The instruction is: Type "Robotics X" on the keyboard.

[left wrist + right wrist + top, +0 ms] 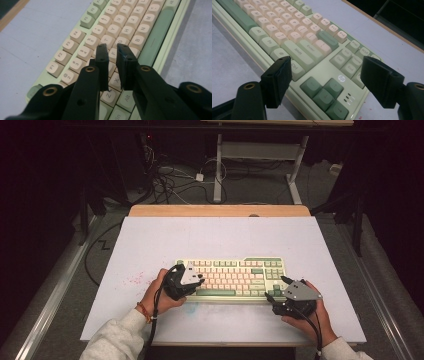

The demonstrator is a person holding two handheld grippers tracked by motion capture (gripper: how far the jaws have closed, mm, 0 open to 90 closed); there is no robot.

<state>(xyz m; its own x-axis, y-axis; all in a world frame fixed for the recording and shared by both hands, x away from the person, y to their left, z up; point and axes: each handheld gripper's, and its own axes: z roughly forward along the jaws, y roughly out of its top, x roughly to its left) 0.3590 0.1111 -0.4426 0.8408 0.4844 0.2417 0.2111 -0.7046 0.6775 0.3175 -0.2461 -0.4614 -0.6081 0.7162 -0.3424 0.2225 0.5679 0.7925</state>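
Keyboard (232, 279) sits square for typing; left gripper (112, 53), jaws narrowly parted, empty, hovers over letters; right gripper (325, 72) gapes wide beside arrow keys (324, 96).

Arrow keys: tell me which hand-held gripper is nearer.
Right. The right hand-held gripper hangs over the arrow keys; the left hand-held gripper is over the keyboard's far end.

A pale grey-white tabletop (150, 240) with a wooden strip along its far edge carries a cream and green keyboard (232, 272), which lies flat near the front edge, its long side parallel to that edge. Faint reddish specks (135, 279) mark the surface left of the keyboard.
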